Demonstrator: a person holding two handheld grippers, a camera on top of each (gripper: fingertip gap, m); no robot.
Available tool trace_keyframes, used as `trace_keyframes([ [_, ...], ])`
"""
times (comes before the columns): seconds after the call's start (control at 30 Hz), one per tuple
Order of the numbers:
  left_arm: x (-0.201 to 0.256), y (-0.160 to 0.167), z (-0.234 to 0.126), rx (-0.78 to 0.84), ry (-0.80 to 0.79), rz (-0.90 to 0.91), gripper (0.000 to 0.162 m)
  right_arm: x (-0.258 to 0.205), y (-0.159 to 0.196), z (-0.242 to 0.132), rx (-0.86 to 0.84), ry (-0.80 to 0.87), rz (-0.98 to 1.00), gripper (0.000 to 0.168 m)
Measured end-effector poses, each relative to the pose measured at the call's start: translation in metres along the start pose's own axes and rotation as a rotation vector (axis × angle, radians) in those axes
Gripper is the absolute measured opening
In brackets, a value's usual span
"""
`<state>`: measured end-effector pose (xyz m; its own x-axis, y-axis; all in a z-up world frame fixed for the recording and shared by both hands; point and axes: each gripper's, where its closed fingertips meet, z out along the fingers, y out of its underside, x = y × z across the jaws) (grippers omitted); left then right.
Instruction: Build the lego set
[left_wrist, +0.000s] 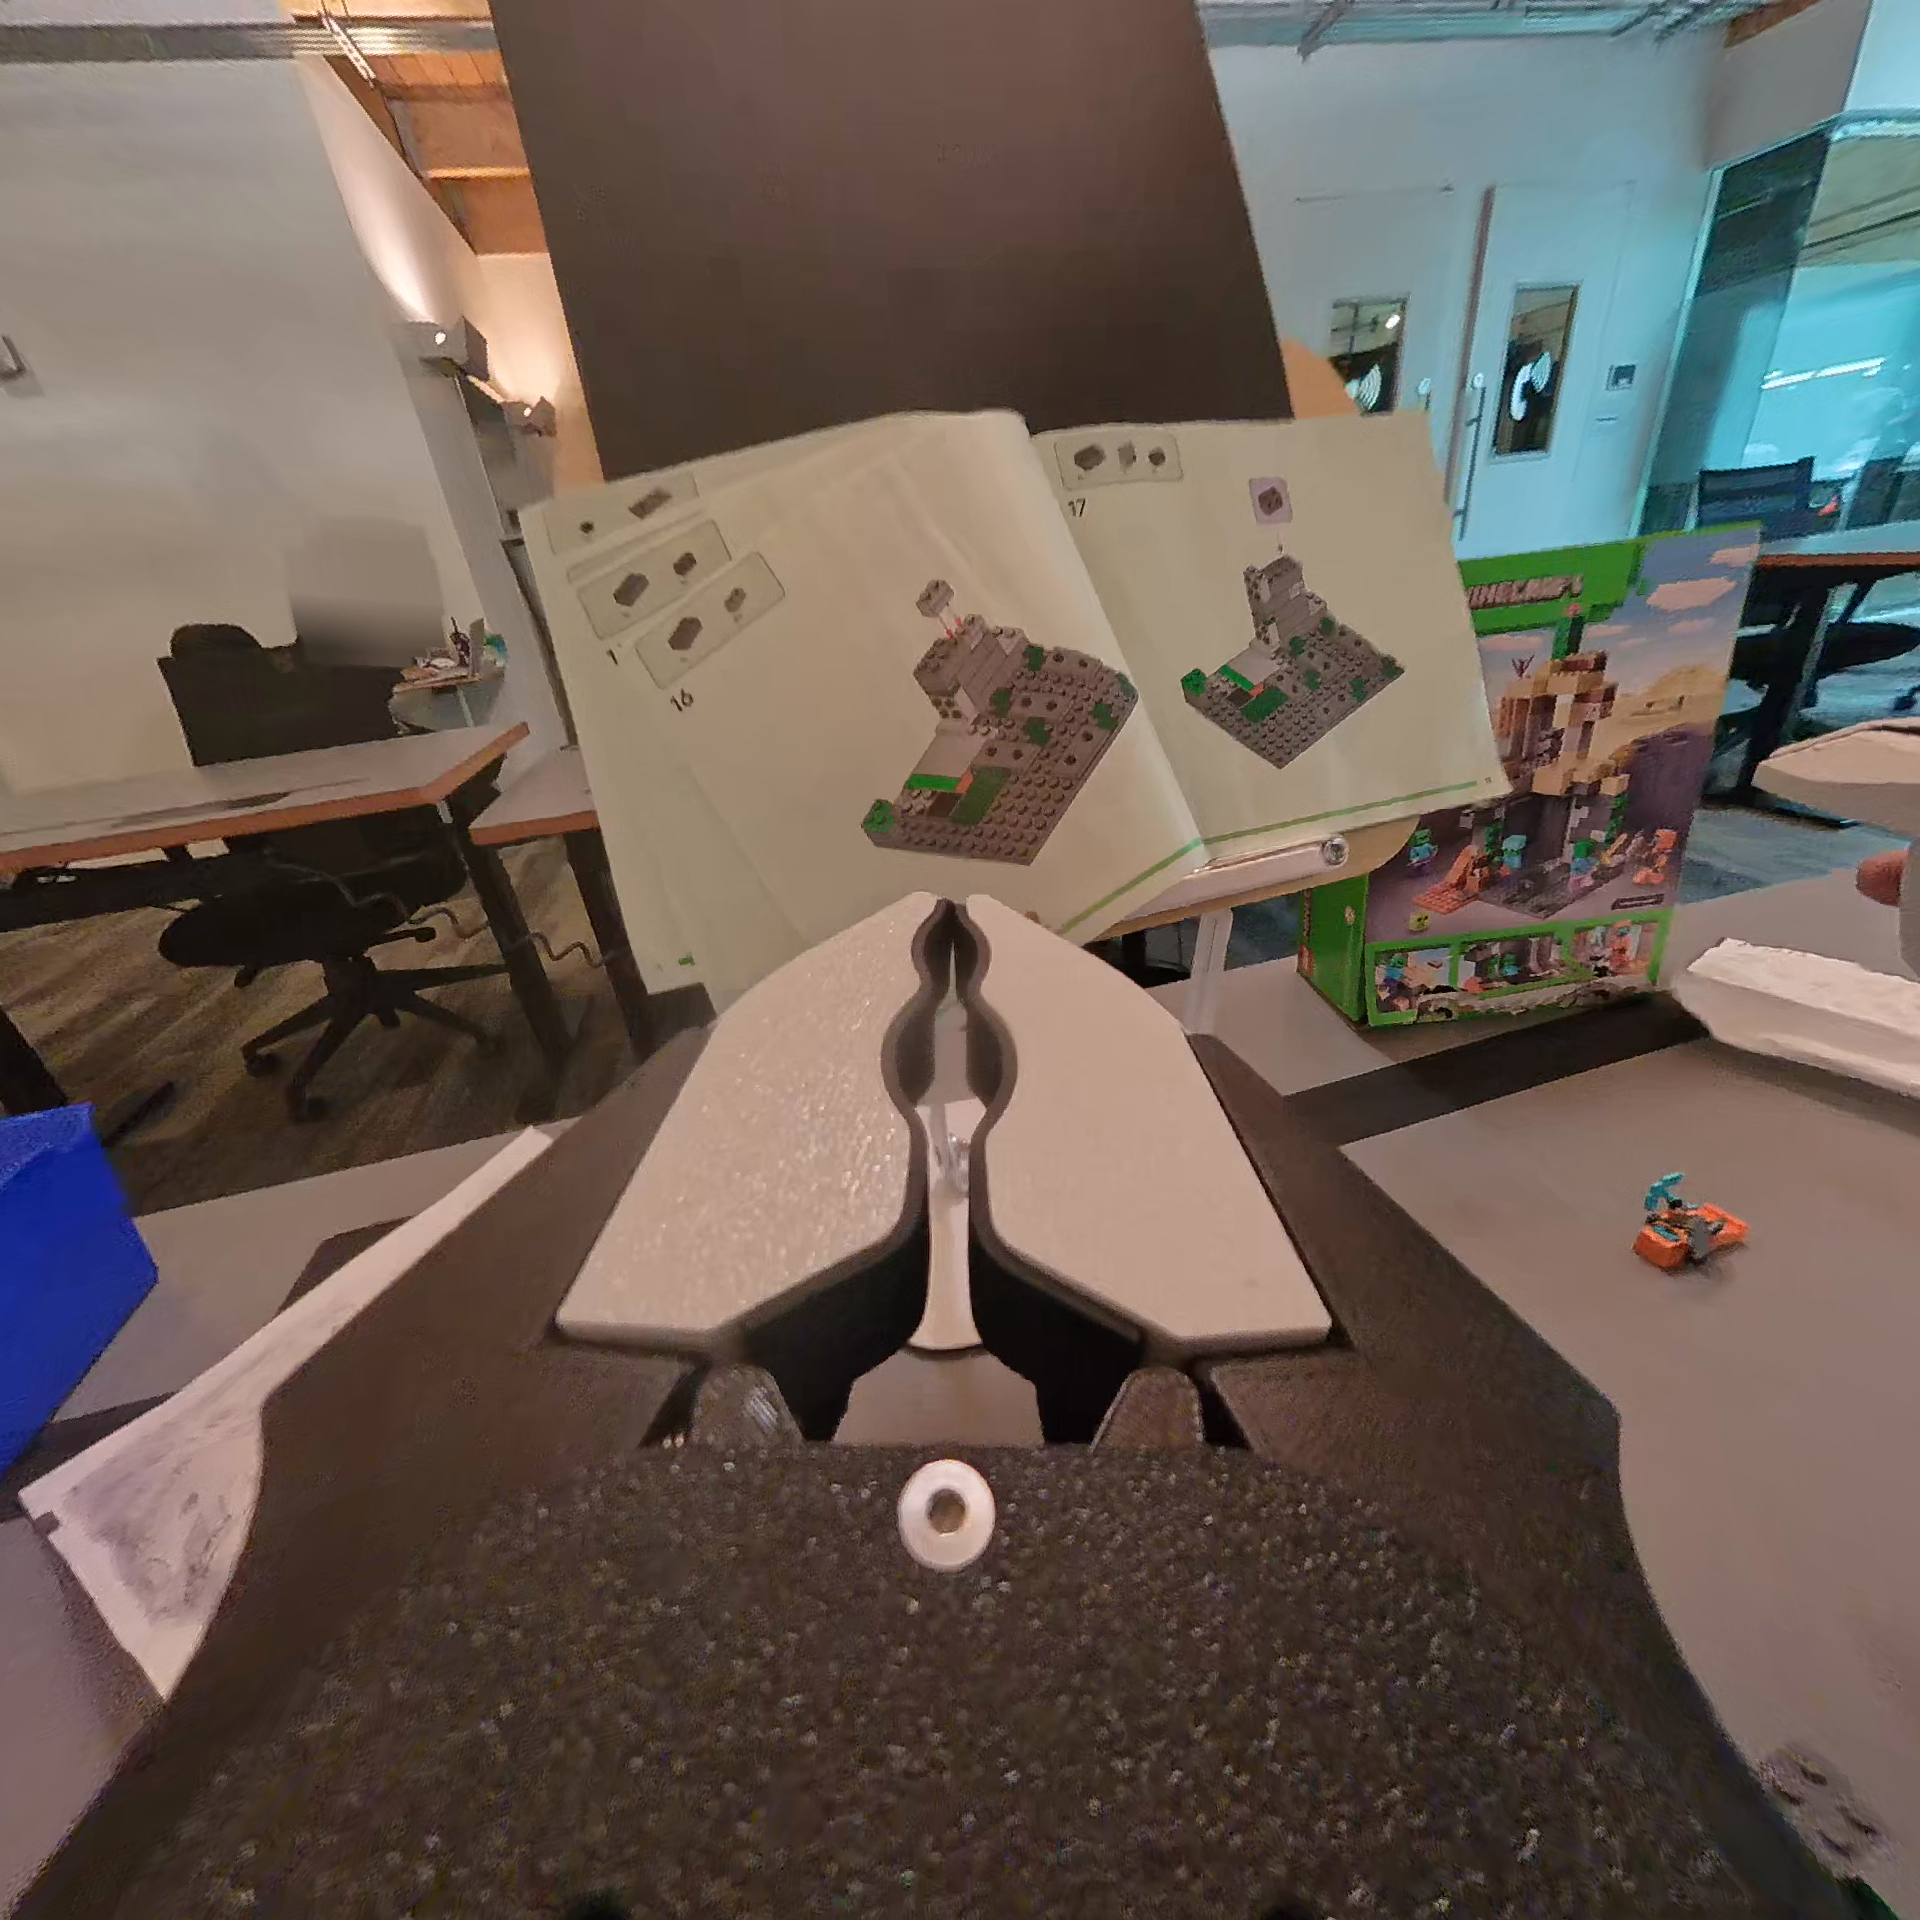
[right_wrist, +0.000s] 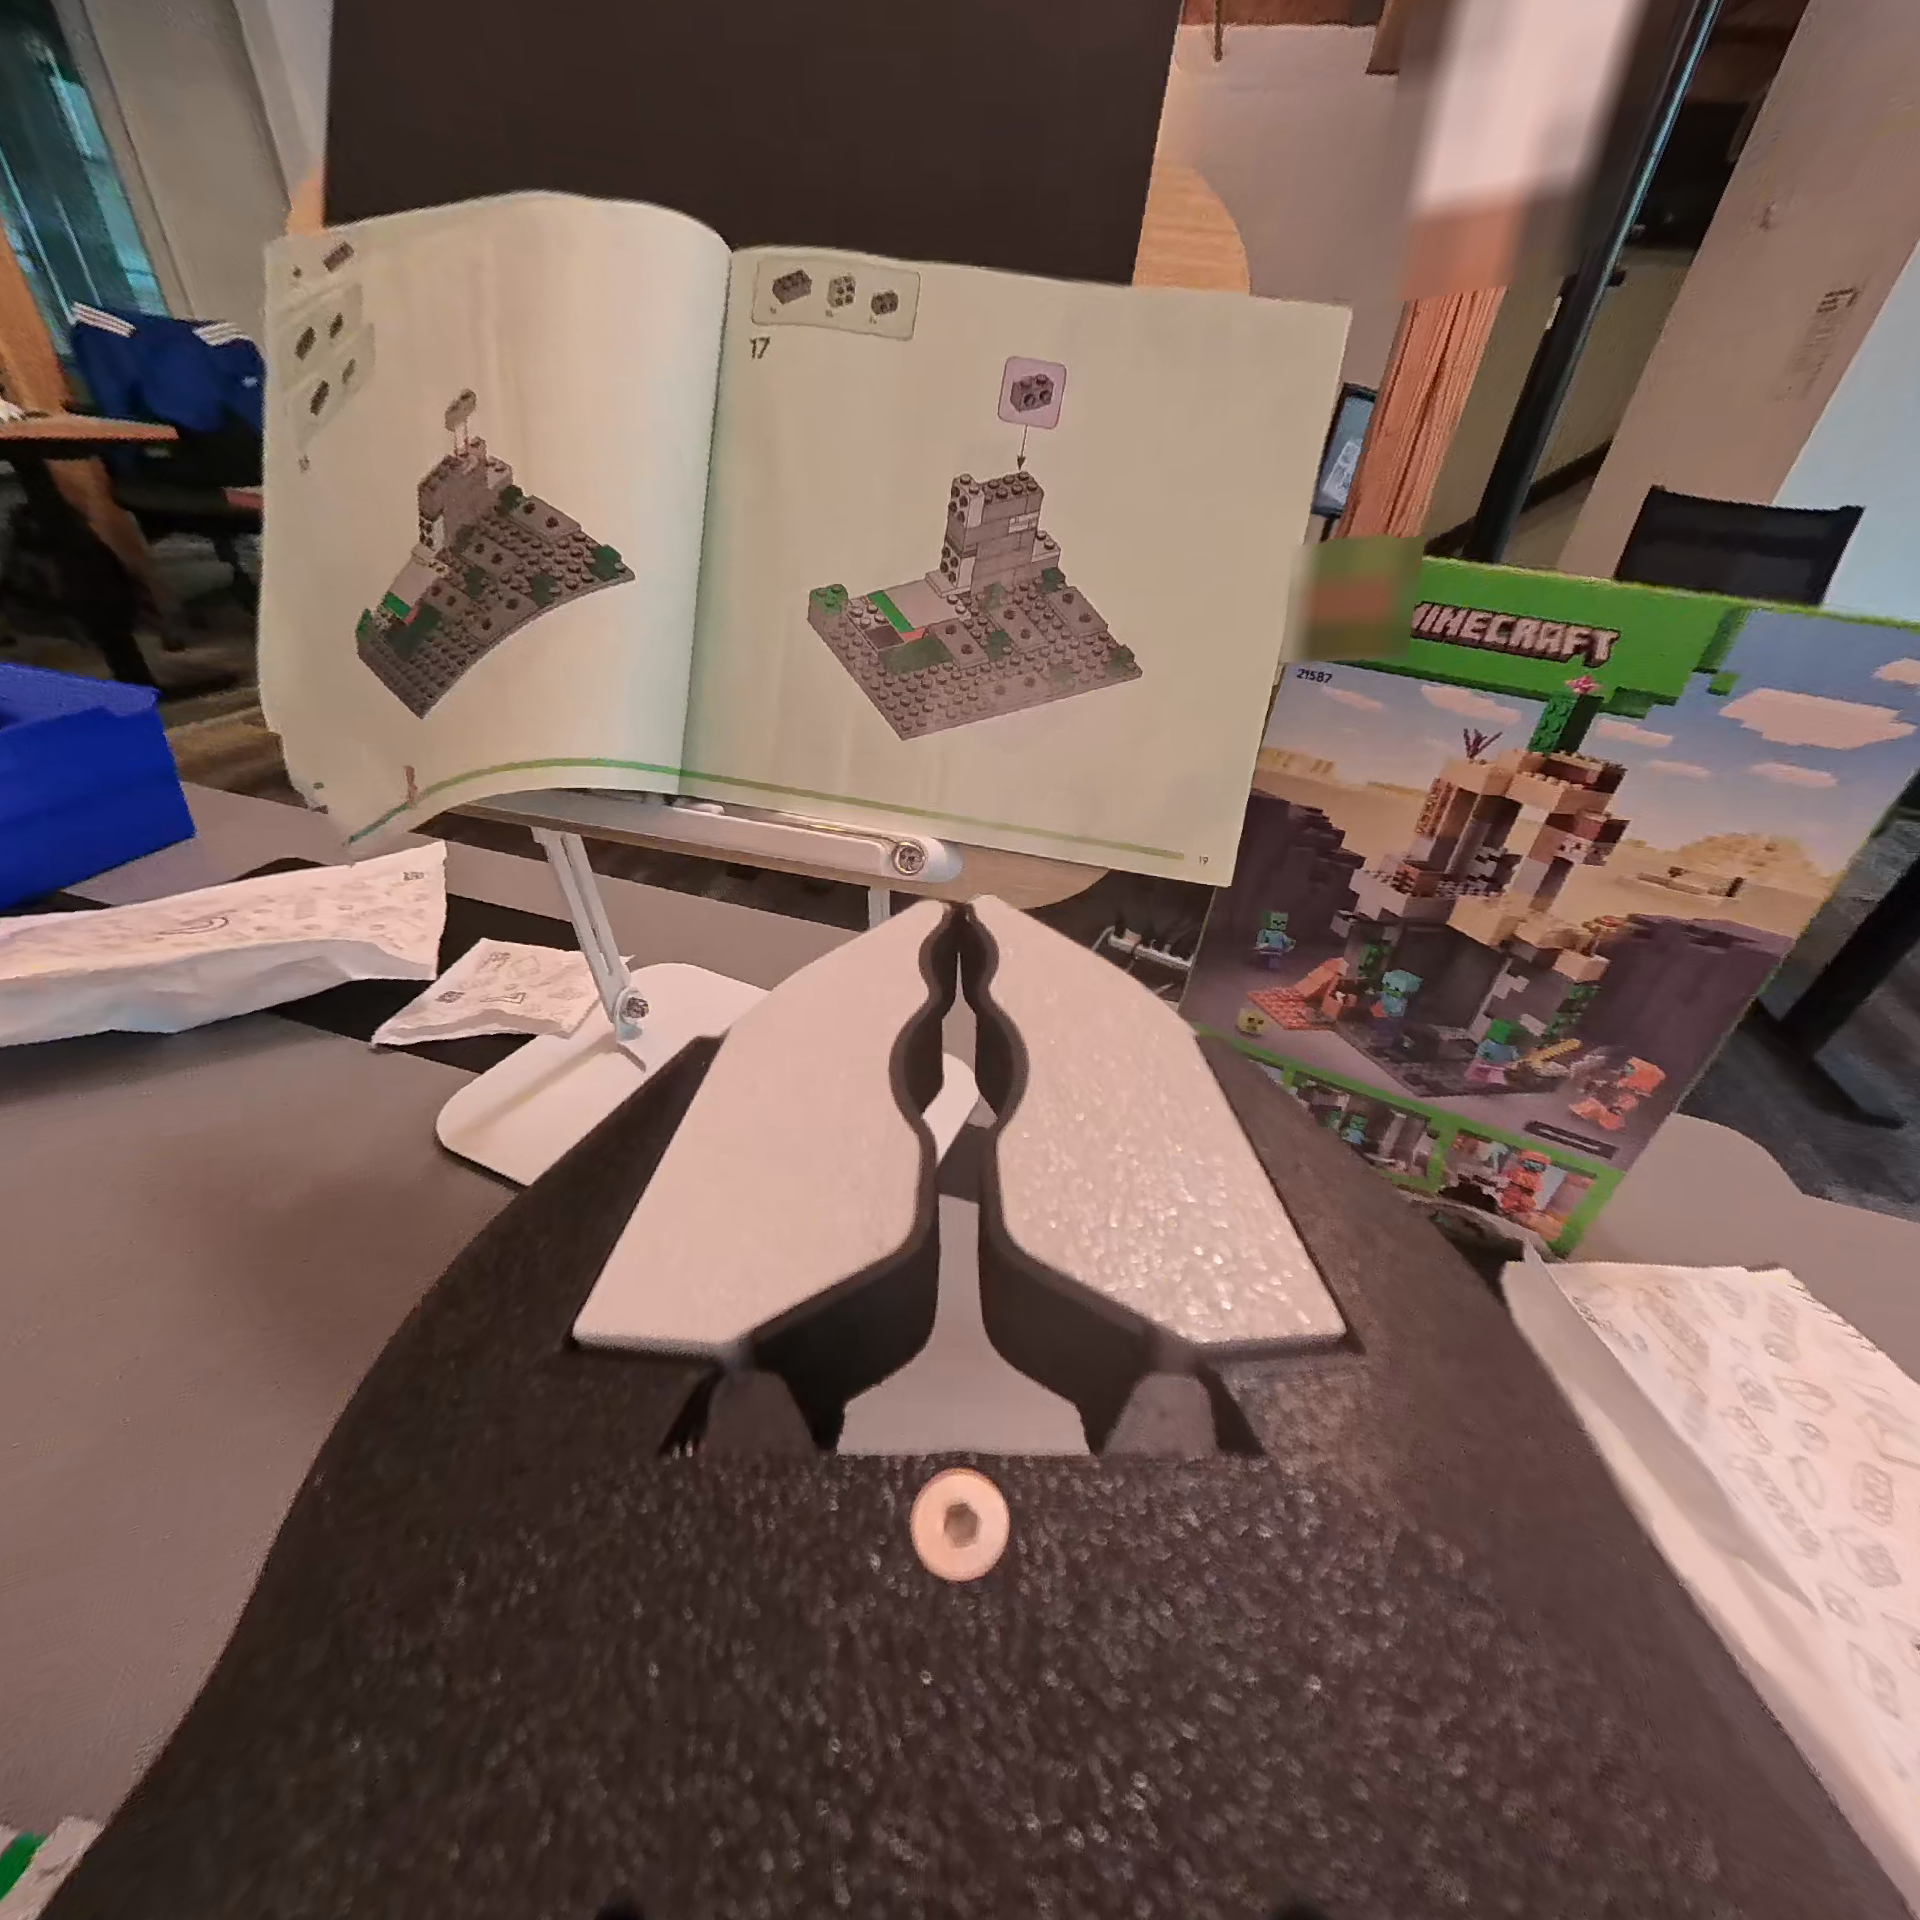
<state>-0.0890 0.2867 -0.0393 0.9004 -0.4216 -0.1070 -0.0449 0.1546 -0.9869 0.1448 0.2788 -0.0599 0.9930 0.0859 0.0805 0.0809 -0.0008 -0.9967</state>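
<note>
The left hand-held gripper (left_wrist: 954, 920) is clenched, its pale fingers (left_wrist: 790, 1122) meeting at the tips with nothing between them; it hovers above the grey surface (left_wrist: 1507, 1382) and faces an open instruction booklet (left_wrist: 997, 665); the right hand-held gripper (right_wrist: 961, 914) is likewise clenched and empty, its fingers (right_wrist: 1132, 1153) touching at the tips, pointed at the same booklet (right_wrist: 790, 540).

The booklet rests on a white stand (right_wrist: 613, 1049) whose flat foot sits on the surface (right_wrist: 208, 1247) just ahead of the right hand-held gripper; both open pages show drawings of a grey studded build.

To the right of the booklet the lego set's box (right_wrist: 1558, 914) stands upright on the surface, its green-edged picture side facing the cameras; in the left wrist view the box (left_wrist: 1527, 800) appears beyond and to the right of the stand.

A small orange and teal lego piece (left_wrist: 1688, 1231) lies alone on the surface, well to the right of the left hand-held gripper; white paper bags (right_wrist: 208, 945) lie crumpled on the left near the stand, and another white bag (right_wrist: 1745, 1475) lies beside the right hand-held gripper; a blue bin (right_wrist: 73, 769) sits at the far left edge.
</note>
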Motion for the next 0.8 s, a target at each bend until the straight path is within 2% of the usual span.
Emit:
trace_keyframes([
  [0.2,0.000,-0.022,-0.017,0.041,0.041,-0.015,0.000,0.003,-0.020,-0.018,0.042,-0.016,-0.018,0.003],
  [0.4,-0.004,0.002,-0.009,0.003,0.055,0.022,0.000,0.004,-0.004,-0.009,0.021,-0.048,-0.004,0.001],
  [0.53,0.005,0.030,-0.008,-0.046,0.105,0.028,0.000,-0.006,0.015,-0.004,0.017,-0.116,0.139,0.000],
  [0.6,0.008,0.032,-0.008,-0.068,0.124,0.040,0.000,-0.009,0.018,-0.003,0.000,-0.117,0.110,0.000],
  [0.7,0.018,0.023,-0.010,-0.082,0.198,-0.011,0.000,-0.010,-0.006,-0.011,0.048,-0.138,0.135,0.000],
  [0.8,0.026,0.002,-0.017,-0.024,0.245,-0.081,0.000,-0.004,-0.031,-0.026,0.074,-0.133,0.101,0.002],
])
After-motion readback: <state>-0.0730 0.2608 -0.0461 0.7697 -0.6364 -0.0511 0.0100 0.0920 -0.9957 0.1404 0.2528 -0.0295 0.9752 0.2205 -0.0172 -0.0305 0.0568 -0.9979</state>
